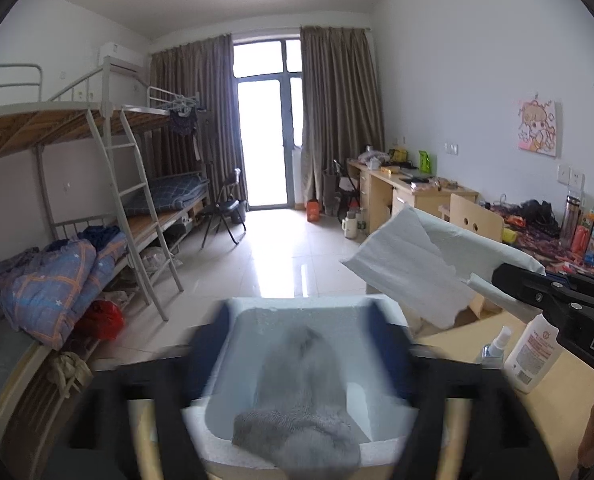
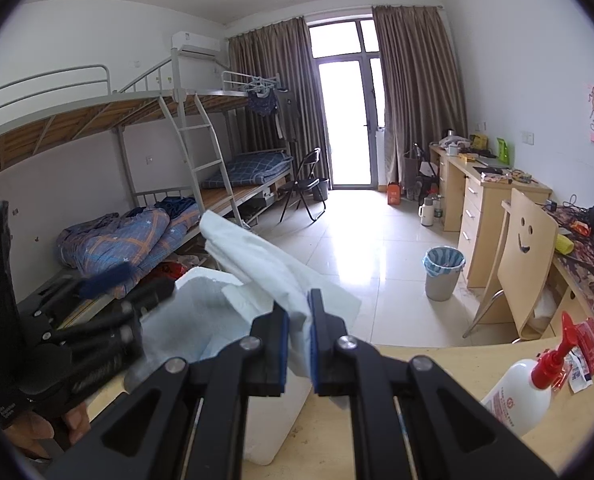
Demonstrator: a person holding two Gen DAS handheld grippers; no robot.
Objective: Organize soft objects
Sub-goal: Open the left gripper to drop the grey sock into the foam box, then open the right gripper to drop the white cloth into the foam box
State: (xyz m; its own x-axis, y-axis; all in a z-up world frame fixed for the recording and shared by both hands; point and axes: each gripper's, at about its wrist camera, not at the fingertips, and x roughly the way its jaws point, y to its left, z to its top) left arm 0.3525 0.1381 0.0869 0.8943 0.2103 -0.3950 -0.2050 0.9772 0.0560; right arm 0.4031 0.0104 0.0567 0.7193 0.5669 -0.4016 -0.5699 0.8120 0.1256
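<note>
One pale, crumpled cloth (image 2: pixel 265 264) pinched upright in right tongs (image 2: pixel 299 344).

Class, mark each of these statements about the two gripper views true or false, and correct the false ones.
1. The right gripper is clamped on a pale crumpled cloth. True.
2. The white foam box is empty. False: a grey fluffy towel lies inside.
3. The left gripper stands open astride the box. True.
4. The white pump bottle with a red top lies on the floor. False: it stands on the wooden tabletop.
</note>
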